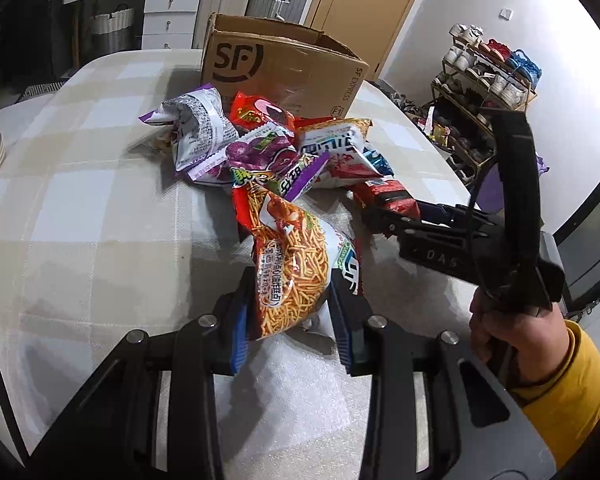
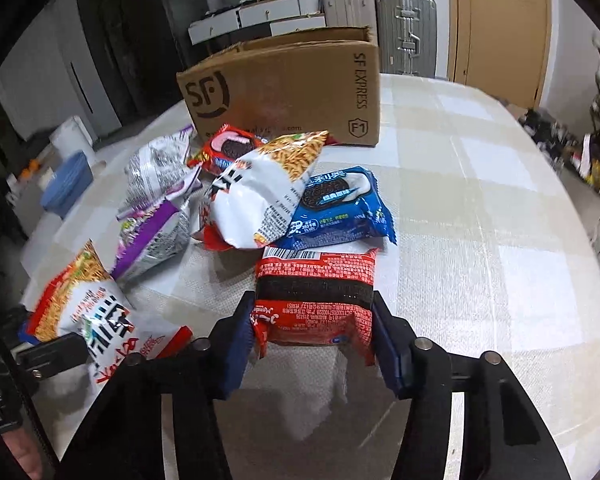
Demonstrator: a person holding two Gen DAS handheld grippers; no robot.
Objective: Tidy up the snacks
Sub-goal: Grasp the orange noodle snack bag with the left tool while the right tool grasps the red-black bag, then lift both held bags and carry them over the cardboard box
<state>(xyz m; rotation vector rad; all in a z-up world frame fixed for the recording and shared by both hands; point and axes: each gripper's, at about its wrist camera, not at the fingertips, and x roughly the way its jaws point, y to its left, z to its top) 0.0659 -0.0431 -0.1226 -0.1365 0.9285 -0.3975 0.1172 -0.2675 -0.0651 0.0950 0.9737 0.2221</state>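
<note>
A: Where do the snacks sit?

B: In a loose heap on the checked tablecloth (image 2: pixel 480 208), just in front of the open cardboard box (image 2: pixel 284 92) marked SF Express. In the right wrist view the box stands at twelve o'clock from the heap.

A: And what do the two tools have?

B: The left gripper (image 1: pixel 290 304) is clamped on the orange noodle-stick bag (image 1: pixel 292 256); its blue pads press the bag's lower end from both sides. The right gripper (image 2: pixel 314 320) is clamped on the red cookie pack (image 2: pixel 316 292), a pad against each side edge, the barcode end pointing toward the box.

A: What lies around that red pack?

B: A blue cookie pack (image 2: pixel 340 208) touches it at twelve o'clock. A white noodle bag (image 2: pixel 260 196) overlaps the blue one at about ten o'clock, and a purple-and-silver bag (image 2: pixel 156 208) lies further out at nine to ten o'clock.

A: Anything of the person?

B: In the left wrist view, a hand (image 1: pixel 512 340) in a yellow sleeve (image 1: pixel 568 384) grips the right tool's handle at three o'clock. Beyond the table's edge there stands a shoe rack (image 1: pixel 484 92).
</note>
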